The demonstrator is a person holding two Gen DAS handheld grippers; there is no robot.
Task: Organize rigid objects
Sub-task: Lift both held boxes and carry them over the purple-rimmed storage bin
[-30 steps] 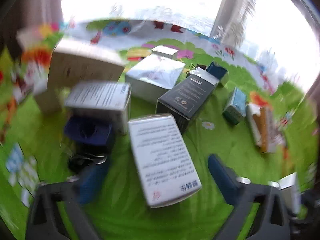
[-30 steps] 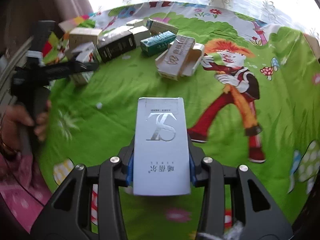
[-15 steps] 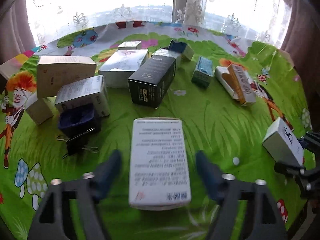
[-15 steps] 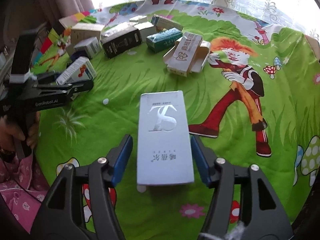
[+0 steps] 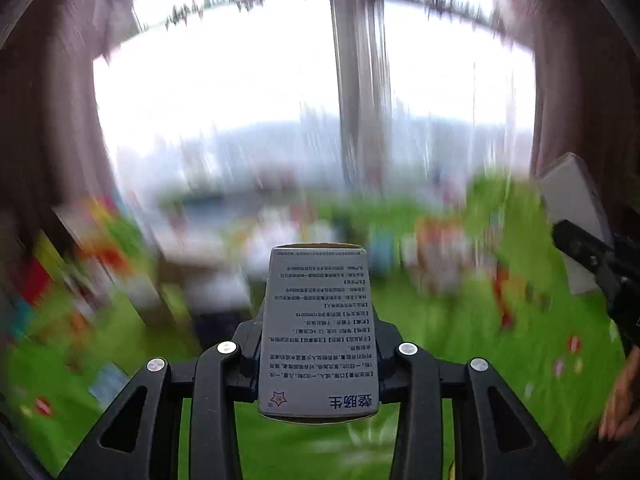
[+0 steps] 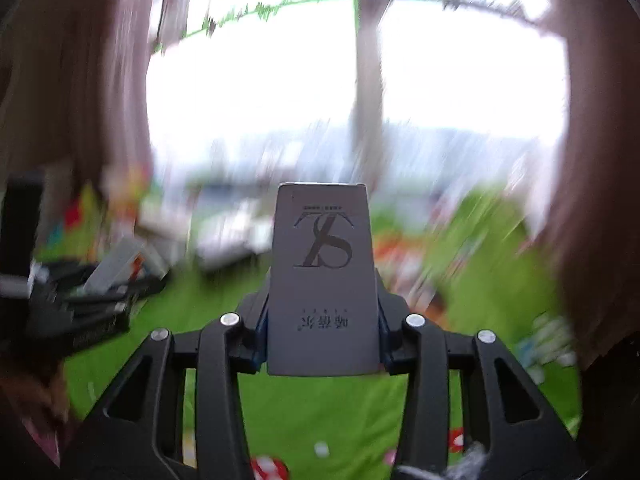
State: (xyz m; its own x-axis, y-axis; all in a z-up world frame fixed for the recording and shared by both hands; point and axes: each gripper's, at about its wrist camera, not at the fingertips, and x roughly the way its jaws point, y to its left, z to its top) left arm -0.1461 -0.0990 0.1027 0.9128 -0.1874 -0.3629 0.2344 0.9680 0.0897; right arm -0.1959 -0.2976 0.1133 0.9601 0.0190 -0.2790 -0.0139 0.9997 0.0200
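Note:
My left gripper (image 5: 318, 346) is shut on a white box with printed text (image 5: 318, 328) and holds it raised, tilted up toward the window. My right gripper (image 6: 322, 326) is shut on a grey box with an S logo (image 6: 323, 276), also lifted above the green cloth. The grey box in the right gripper also shows at the right edge of the left wrist view (image 5: 574, 220). The white box in the left gripper shows at the left of the right wrist view (image 6: 116, 266). Both views are heavily blurred.
A green cartoon tablecloth (image 5: 440, 344) lies below. A blurred group of other boxes (image 5: 224, 248) sits toward the far side of the table, near a bright window with curtains (image 5: 360, 92). A hand (image 5: 620, 400) shows at the lower right of the left wrist view.
Both grippers were open around boxes lying on the cloth half a second ago. Now both have closed on their boxes and lifted them, and the views have swung up toward the window.

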